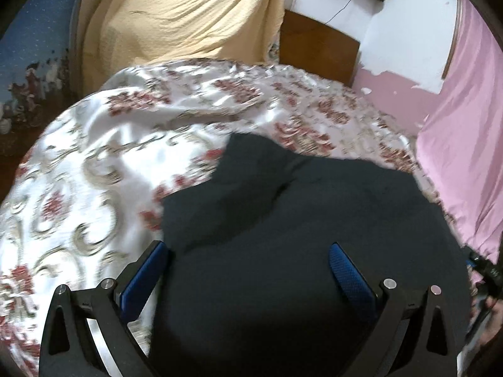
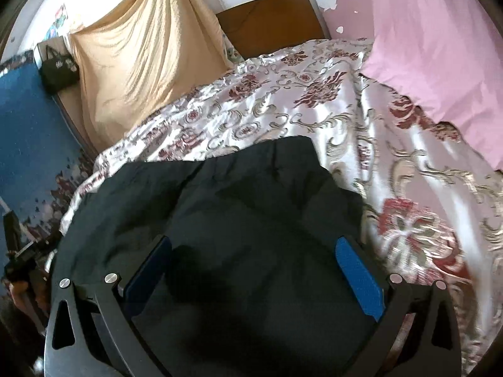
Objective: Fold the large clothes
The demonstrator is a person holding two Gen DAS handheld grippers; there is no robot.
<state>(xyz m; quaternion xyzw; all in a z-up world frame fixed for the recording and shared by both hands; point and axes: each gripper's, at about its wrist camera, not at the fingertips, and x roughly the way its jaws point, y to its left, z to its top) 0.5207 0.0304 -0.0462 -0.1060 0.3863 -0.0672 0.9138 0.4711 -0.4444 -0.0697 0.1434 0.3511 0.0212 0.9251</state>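
A large dark navy garment [image 1: 298,220] lies spread on a floral bedspread [image 1: 110,157]; the right wrist view shows the same garment [image 2: 235,204] with a straight far edge and folds across it. My left gripper [image 1: 248,251] hovers open over the garment's near left part, its blue pads wide apart with only flat cloth below. My right gripper [image 2: 253,245] is open too, above the garment's near right part, nothing pinched between its pads. The other gripper's black frame shows at the far right edge of the left wrist view and at the far left edge of the right wrist view.
A yellow cloth [image 1: 176,15] hangs at the head of the bed beside a brown wooden headboard [image 1: 317,47]. A pink sheet [image 2: 433,47] drapes along the right side. A blue carpet [image 2: 25,132] lies left of the bed, with a black bag [image 2: 59,69] at its far end.
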